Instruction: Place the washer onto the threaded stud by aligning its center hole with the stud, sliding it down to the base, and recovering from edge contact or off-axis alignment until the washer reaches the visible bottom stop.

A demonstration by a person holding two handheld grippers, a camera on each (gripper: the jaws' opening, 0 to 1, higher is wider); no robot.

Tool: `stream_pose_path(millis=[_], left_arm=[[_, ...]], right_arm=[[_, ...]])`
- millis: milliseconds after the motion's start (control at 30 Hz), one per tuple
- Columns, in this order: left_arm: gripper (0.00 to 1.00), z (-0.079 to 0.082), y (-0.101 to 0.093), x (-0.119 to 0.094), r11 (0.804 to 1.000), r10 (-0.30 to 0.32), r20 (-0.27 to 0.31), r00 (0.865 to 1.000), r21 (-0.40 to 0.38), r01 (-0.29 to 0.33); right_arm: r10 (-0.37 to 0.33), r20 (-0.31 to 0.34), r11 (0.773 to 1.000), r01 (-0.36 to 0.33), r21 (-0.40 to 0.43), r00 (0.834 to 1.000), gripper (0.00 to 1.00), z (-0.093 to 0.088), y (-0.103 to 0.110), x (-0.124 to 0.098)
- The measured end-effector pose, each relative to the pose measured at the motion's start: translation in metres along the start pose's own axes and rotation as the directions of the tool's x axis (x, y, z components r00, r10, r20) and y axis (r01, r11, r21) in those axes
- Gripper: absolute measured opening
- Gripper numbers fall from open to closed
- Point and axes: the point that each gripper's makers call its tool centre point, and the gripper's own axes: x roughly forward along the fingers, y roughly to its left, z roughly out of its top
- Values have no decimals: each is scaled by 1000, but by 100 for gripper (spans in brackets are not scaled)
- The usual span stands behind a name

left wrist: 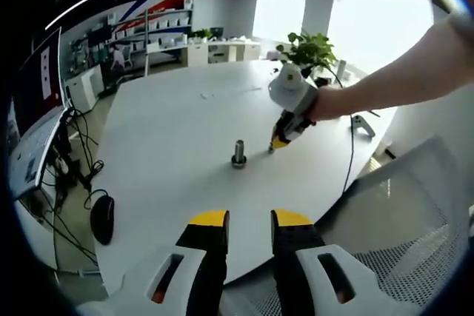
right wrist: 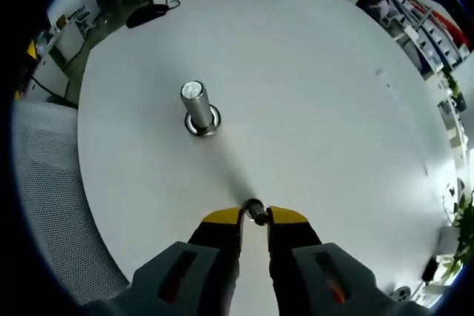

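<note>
Though off stud (right wrist: 198, 107), washer (right wrist: 255, 211) between fingers (right wrist: 222, 220).

stud (left wrist: 238, 153) upright mid-table (left wrist: 163, 131) | right gripper (left wrist: 280, 140) just right of it, tips down | left gripper (left wrist: 248, 218) near edge, jaws apart

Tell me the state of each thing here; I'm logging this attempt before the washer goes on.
washer: pinched between the right gripper's fingers, above the table, not yet on the stud
threaded stud: upright on its base, bare, nothing on it
right gripper: shut on the washer, off to one side of the stud
left gripper: open, empty, held back near the table edge
</note>
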Motion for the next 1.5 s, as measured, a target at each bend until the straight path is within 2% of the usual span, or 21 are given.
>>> stream_pose_path(millis=[300,533,600,700,733,900,933,967,1100,1233,1333,1433,1500], left_arm=[[20,-1,0,0,1000,3,-6,1000,0,-3],[20,-2,1,0,1000,5,-9,1000,2,-5],[20,-2,0,0,1000,4,-9,1000,4,-4],[20,-1,-1,1,1000,-3,-6,1000,4,3],[20,-1,-2,0,1000,-5,-5,1000,4,5],[20,0,-4,1,1000,-20,0,1000,5,20],[21,10,-5,-1,1000,-25,48,999,6,25],[21,12,-6,-3,1000,-28,63,998,4,28],[21,5,-7,-1,999,-37,32,999,-2,37],[21,9,-8,-2,999,-37,51,998,6,36],[22,7,-9,-1,999,-45,42,998,0,45],[22,8,-9,-1,999,-41,44,998,12,40],[22,7,-10,-1,999,-42,39,998,17,42]], right_arm=[[2,-12,1000,-3,-4,1000,15,-6,2,3],[-1,-1,1000,1,-11,1000,17,-15,7,-8],[7,30,1000,-8,13,1000,18,-16,9,-13],[34,114,995,-44,89,993,19,-13,20,-31],[30,138,995,-42,92,990,19,-12,22,-37],[8,177,997,-22,76,984,21,-29,33,-64],[9,193,997,-25,78,981,21,-30,36,-68],[8,223,995,-30,94,975,21,-31,39,-75],[-16,269,993,-17,120,963,21,-36,46,-95],[-72,341,981,5,192,937,21,-35,41,-121],[-112,391,968,11,251,914,22,-34,34,-141],[-146,413,961,29,275,899,22,-40,29,-159],[-166,411,961,55,269,896,22,-46,27,-166]])
